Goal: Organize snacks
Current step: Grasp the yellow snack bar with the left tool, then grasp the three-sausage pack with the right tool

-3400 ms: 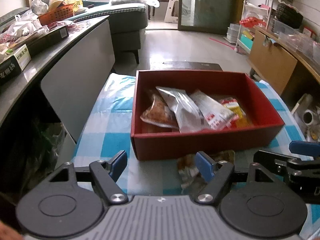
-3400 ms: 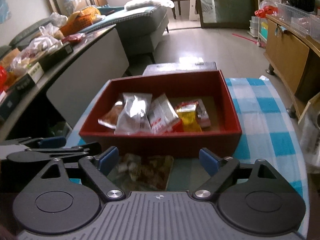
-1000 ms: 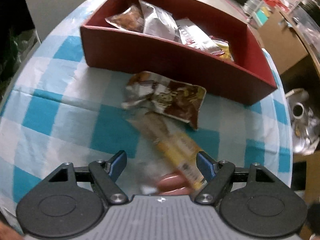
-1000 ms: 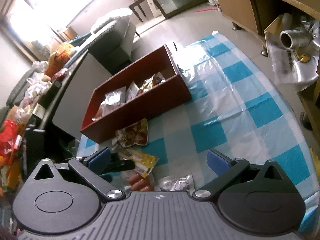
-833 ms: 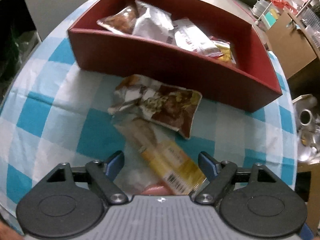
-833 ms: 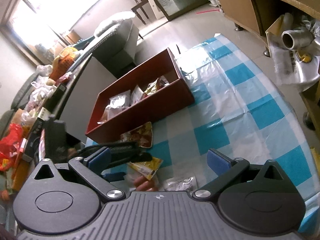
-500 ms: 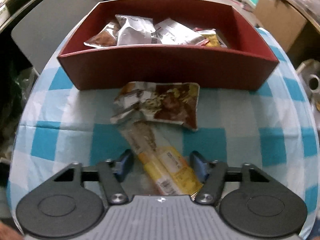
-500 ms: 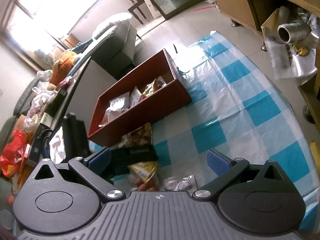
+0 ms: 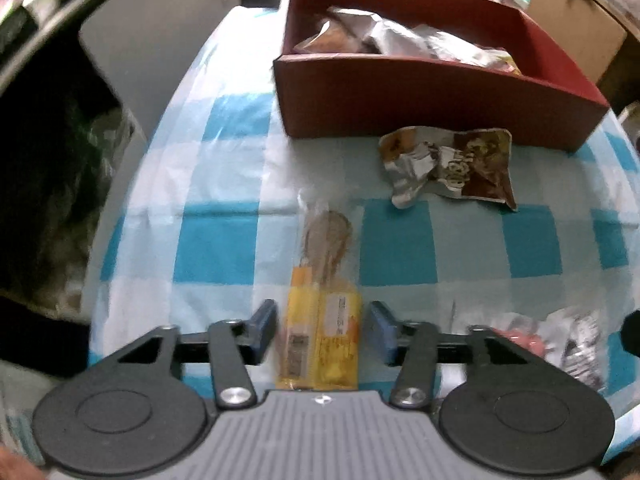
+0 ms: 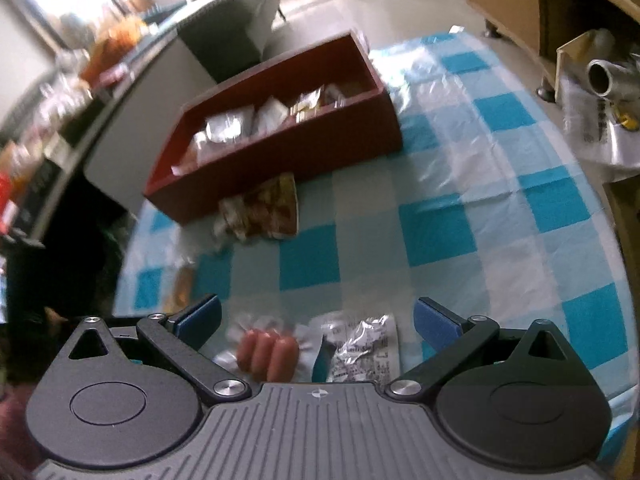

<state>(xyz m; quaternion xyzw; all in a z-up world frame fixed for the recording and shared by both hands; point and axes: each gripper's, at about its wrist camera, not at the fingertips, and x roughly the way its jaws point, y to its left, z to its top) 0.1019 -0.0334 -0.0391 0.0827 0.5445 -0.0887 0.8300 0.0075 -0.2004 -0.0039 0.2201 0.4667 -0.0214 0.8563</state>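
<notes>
A yellow snack packet lies lengthwise on the blue-checked tablecloth between the jaws of my left gripper. Those jaws are opening, and a thin gap shows on each side of the packet. Behind it, a crumpled brown packet rests against the red box, which holds several snack packets. My right gripper stands open over a pack of sausages and a silver packet, touching neither. The right wrist view also shows the red box and the brown packet.
The table's left edge drops off beside a grey panel and dark clutter. On the right stand a wooden cabinet and a foil roll on plastic. A sofa is behind the box.
The left gripper swung left, so the yellow packet now lies straight between narrower jaws. The right gripper sank closer to the sausages and the silver packet. The left gripper has left the right wrist view.
</notes>
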